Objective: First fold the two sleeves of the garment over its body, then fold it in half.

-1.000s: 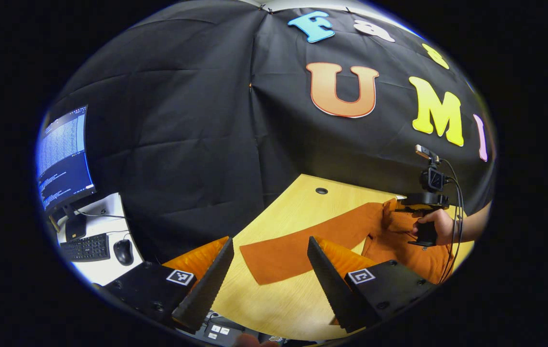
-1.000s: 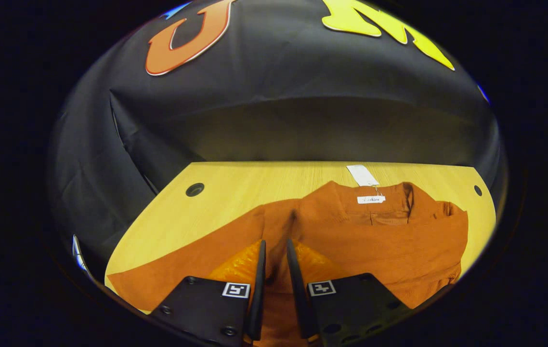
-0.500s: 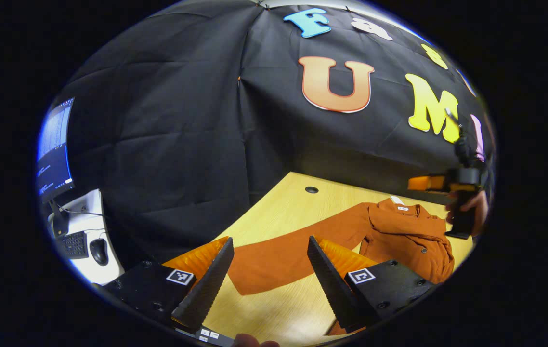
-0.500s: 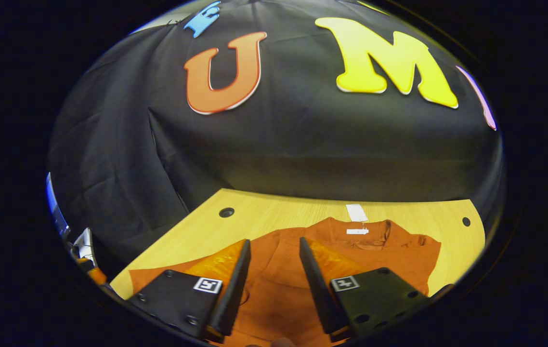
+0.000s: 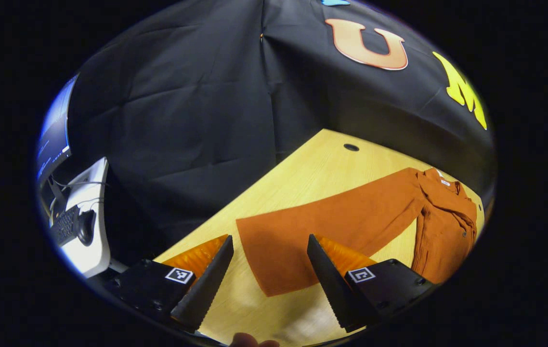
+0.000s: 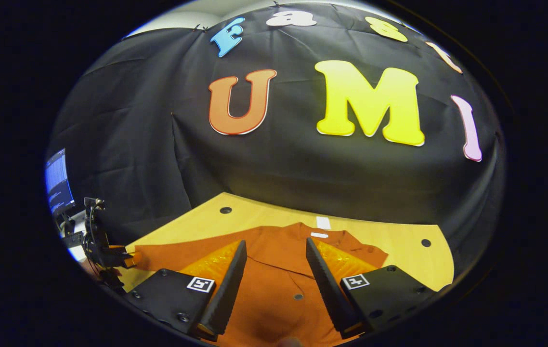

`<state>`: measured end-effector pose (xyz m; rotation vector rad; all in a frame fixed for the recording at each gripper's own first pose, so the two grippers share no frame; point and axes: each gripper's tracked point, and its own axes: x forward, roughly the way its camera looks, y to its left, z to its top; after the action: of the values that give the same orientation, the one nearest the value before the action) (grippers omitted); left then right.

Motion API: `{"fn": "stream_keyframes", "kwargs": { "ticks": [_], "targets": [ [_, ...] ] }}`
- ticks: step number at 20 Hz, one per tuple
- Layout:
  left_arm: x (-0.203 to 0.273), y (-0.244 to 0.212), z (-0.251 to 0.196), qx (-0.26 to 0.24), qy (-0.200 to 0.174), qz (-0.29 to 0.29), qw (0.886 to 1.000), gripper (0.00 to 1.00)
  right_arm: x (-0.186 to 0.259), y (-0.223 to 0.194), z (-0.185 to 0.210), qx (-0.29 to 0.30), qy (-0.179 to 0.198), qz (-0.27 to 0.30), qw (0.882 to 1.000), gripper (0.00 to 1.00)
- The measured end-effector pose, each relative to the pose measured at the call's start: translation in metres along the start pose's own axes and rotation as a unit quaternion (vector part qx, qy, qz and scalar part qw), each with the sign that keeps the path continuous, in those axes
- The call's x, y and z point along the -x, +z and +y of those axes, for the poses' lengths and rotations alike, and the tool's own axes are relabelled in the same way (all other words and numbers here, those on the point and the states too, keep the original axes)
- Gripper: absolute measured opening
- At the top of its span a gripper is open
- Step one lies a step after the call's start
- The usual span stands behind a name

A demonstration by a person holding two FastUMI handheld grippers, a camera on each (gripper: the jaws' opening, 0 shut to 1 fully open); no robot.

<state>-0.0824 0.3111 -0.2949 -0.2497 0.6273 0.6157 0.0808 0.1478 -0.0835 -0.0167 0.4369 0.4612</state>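
Orange garment carries a white neck label, writing unreadable.

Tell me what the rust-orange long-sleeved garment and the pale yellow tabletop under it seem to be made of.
The rust-orange long-sleeved garment looks like soft woven or knit cloth, matt: it creases and bunches at the body, and faint ribbing may run along it. The pale yellow tabletop looks like wood or wood-look laminate, smooth with a slight sheen: fine straight grain lines show, and a round cable hole is cut through it.
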Motion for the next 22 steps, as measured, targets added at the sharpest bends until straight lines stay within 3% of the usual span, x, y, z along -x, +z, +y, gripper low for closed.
{"fn": "stream_keyframes", "kwargs": {
  "ticks": [5, 11, 13, 16, 17, 18, 20, 22],
  "targets": [
    [-0.01, -0.01, 0.002, 0.001, 0.028, 0.014, 1.0, 1.0, 0.025, -0.011, -0.019, 0.006, -0.02, 0.005, 1.0, 0.81],
    [-0.014, -0.018, -0.005, 0.029, 0.036, 0.015, 0.999, 0.98, 0.027, -0.012, -0.026, -0.012, -0.027, 0.006, 1.0, 0.81],
    [-0.018, -0.017, -0.015, 0.031, 0.027, 0.011, 0.999, 0.85, 0.025, -0.015, -0.027, -0.021, -0.026, 0.009, 0.999, 0.81],
    [-0.014, -0.014, -0.014, 0.068, 0.025, -0.007, 0.997, 0.36, 0.028, -0.011, -0.024, -0.01, -0.018, 0.002, 1.0, 0.81],
    [-0.013, -0.014, -0.011, 0.074, 0.027, -0.003, 0.997, 0.34, 0.03, -0.01, -0.024, -0.006, -0.016, 0.0, 1.0, 0.81],
    [-0.014, -0.014, -0.011, 0.073, 0.027, 0.005, 0.997, 0.18, 0.031, -0.01, -0.023, -0.006, -0.015, -0.001, 1.0, 0.81],
    [-0.015, -0.012, -0.015, 0.058, 0.016, 0.025, 0.998, 0.08, 0.034, -0.011, -0.026, -0.01, -0.017, 0.001, 1.0, 0.81],
    [-0.015, -0.012, -0.034, 0.069, -0.037, 0.042, 0.996, 0.03, 0.039, -0.014, -0.031, -0.012, -0.022, 0.004, 1.0, 0.81]
  ]
}}
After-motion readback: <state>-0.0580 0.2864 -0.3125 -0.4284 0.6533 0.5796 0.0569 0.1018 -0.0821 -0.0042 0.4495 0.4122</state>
